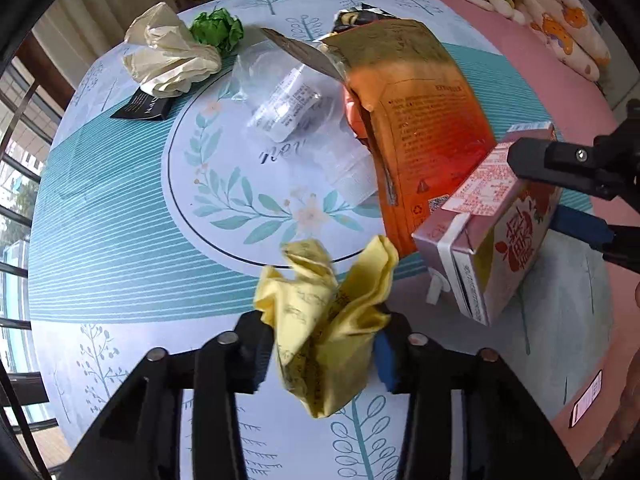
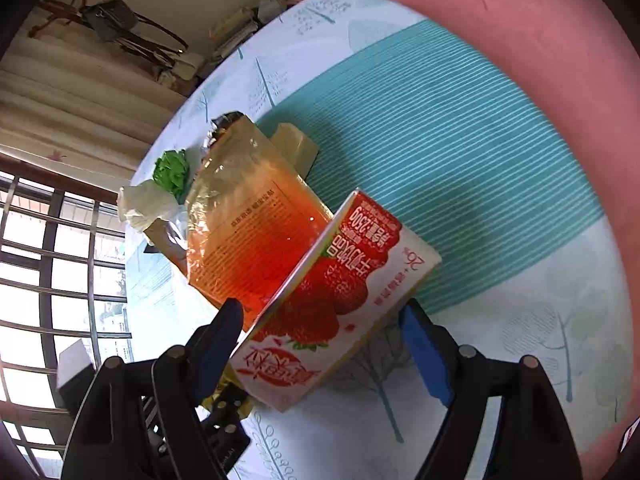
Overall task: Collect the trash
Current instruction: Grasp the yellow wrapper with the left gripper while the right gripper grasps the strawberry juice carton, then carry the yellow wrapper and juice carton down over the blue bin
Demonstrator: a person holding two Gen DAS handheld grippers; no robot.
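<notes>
Trash is split between tools: yellow crumpled paper [image 1: 328,320] pinched loosely in the left tool [image 1: 326,354], strawberry carton [image 2: 336,300] clamped aslant in the right tool [image 2: 320,340], above the tabletop [image 1: 120,240]; either could slip free and drop.

Yellow paper [image 1: 328,332]: crumpled, matt, printed. Milk carton [image 2: 340,300]: smooth coated cardboard, slight sheen. Orange pouch [image 1: 420,128]: glossy plastic film, foil at torn top. Clear bag [image 1: 288,108]: transparent plastic. Green wad [image 1: 218,32]: creased paper. Tablecloth [image 1: 120,240]: smooth printed sheet.
</notes>
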